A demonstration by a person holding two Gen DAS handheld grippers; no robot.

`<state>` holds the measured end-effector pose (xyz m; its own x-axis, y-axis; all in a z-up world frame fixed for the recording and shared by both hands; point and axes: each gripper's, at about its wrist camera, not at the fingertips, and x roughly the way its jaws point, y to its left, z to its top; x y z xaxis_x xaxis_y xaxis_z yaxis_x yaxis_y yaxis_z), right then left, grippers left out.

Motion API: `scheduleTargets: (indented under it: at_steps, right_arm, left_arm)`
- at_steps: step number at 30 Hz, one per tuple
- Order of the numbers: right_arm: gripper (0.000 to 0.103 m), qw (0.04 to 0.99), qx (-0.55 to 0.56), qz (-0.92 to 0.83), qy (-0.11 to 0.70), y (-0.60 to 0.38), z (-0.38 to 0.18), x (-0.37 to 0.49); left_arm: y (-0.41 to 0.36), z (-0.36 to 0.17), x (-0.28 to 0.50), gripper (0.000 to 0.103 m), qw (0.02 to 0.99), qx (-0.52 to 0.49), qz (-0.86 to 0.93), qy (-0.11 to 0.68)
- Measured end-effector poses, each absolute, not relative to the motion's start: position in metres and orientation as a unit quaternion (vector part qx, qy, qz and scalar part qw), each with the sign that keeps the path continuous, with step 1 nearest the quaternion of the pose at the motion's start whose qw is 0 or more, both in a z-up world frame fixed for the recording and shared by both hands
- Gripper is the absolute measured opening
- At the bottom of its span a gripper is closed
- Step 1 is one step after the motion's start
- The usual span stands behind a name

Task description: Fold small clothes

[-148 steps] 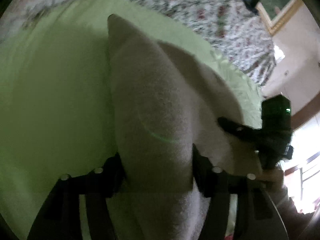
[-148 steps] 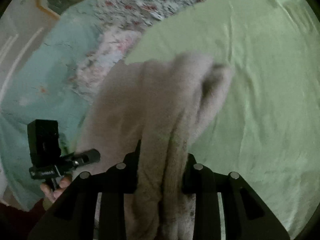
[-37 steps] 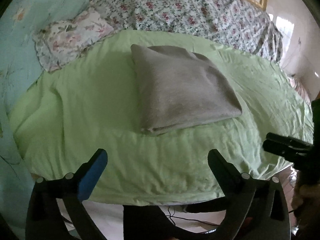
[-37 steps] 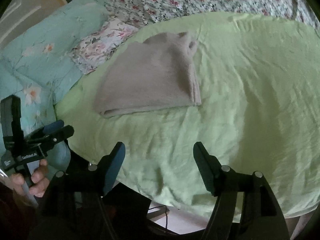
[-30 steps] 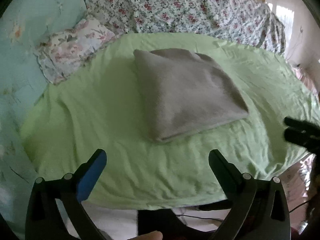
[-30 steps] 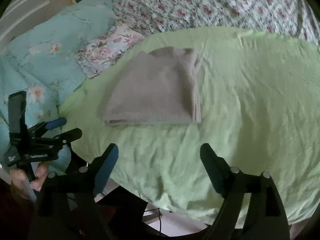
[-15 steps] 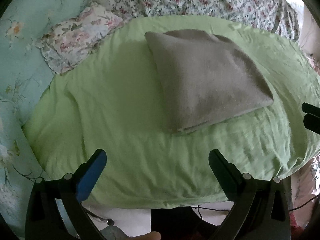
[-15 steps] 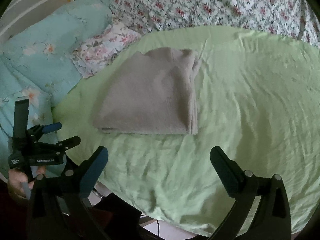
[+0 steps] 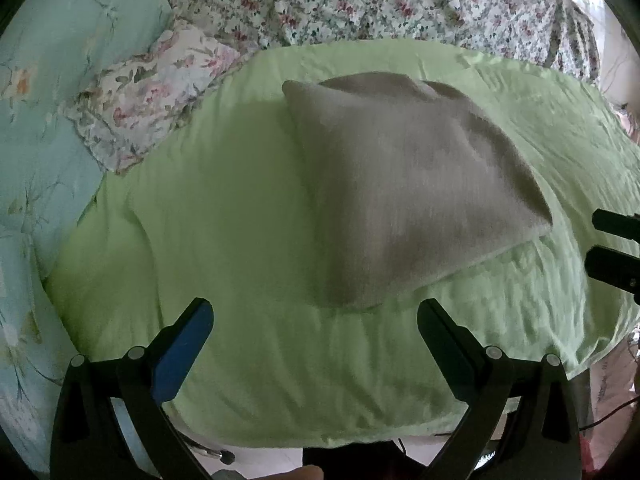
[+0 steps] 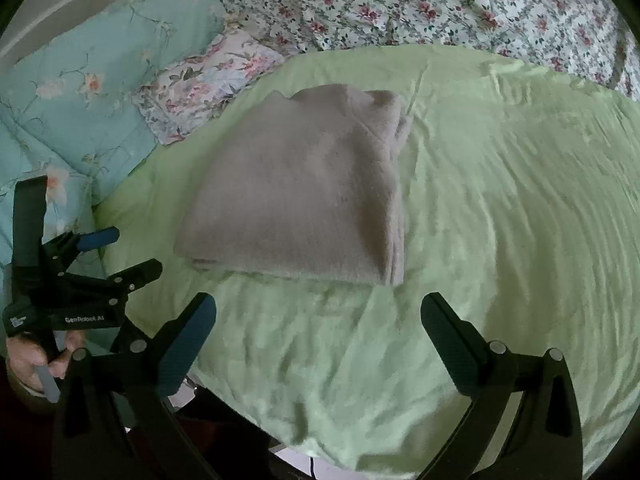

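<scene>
A: Left wrist view first. What is seen?

B: A folded grey garment [image 9: 404, 196] is seen lying flat on a light green sheet [image 9: 224, 220], right of centre. Its near corner is just beyond the left gripper [image 9: 314, 318]. The gripper's fingers are spread wide apart, nothing is held between them, and the garment is not touched.

A: Background?

B: A floral pillow [image 9: 152, 96] is seen far left, beside the sheet's edge. A teal quilt [image 9: 44, 128] is spread along the left, and a floral bedspread [image 9: 380, 0] across the far side. The tips of the right gripper [image 9: 616, 246] are seen at the right edge; a gap is visible between them.

A: Right wrist view?

B: The same garment [image 10: 308, 188] is seen left of centre, folded into a rough rectangle, with stacked layers showing along its right edge and near edge. The right gripper [image 10: 318, 316] is held above the sheet [image 10: 500, 220], just short of the garment's near edge. Its fingers are wide apart, with nothing clamped.

A: Other tool?

B: The left gripper [image 10: 120, 252] is seen at the near left, gripped by a hand [image 10: 36, 356]. Its fingers are parted. The pillow [image 10: 208, 80] and quilt [image 10: 92, 80] are seen far left, the bedspread [image 10: 440, 0] beyond.
</scene>
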<state>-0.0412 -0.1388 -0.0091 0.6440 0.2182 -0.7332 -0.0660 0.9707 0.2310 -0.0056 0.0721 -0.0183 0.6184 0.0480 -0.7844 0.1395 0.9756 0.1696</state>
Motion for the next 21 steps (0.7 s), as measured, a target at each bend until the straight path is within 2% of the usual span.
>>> scheduleTargets:
  at_steps: [21]
  right_arm:
    - [0.102,0.903,0.07,0.073,0.418,-0.135,-0.002,0.006]
  left_arm:
    - [0.071,-0.015,0.016,0.102,0.899,0.098,-0.014,0.427]
